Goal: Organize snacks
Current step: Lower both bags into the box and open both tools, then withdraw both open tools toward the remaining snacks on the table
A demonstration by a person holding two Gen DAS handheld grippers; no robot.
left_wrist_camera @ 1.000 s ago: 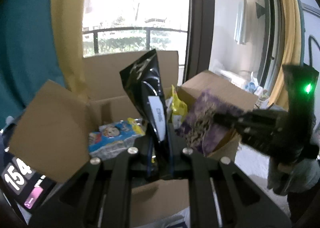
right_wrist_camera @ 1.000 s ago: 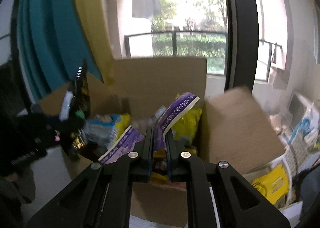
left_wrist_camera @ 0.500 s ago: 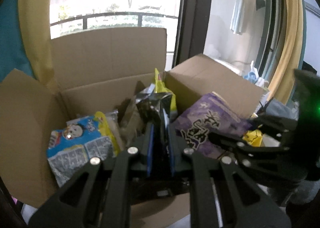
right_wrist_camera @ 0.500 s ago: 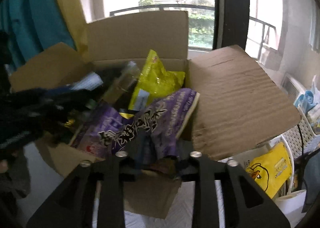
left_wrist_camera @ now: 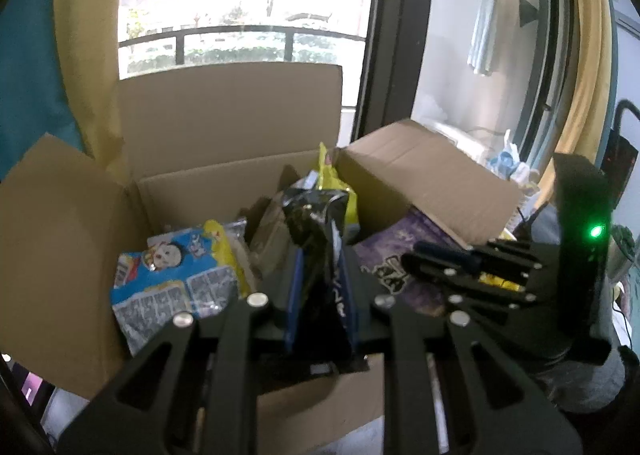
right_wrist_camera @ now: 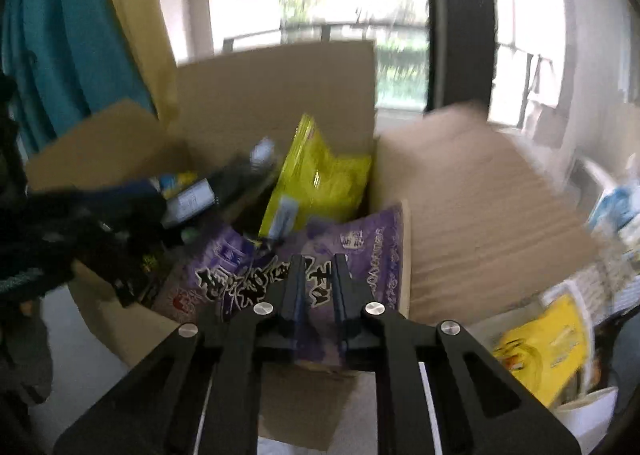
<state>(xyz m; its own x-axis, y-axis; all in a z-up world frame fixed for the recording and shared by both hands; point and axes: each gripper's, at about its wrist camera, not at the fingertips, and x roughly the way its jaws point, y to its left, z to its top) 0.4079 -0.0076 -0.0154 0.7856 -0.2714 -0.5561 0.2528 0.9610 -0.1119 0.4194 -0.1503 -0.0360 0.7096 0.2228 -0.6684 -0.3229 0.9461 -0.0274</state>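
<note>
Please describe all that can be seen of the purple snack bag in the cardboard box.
The purple snack bag is a glossy, crinkled plastic pouch with bold black-and-white lettering and a pale side edge. It lies tilted at the near right of the open cardboard box, beside the yellow bag. Its near end sits between the fingers of the right gripper.

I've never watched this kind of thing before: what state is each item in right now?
Cardboard box: open, flaps up.
Black packet: upright in the box, between the left hand-held gripper, whose jaws are opening.
Purple packet: tilted in the box, clamped by the right hand-held gripper.
Blue packet: lying inside.
</note>
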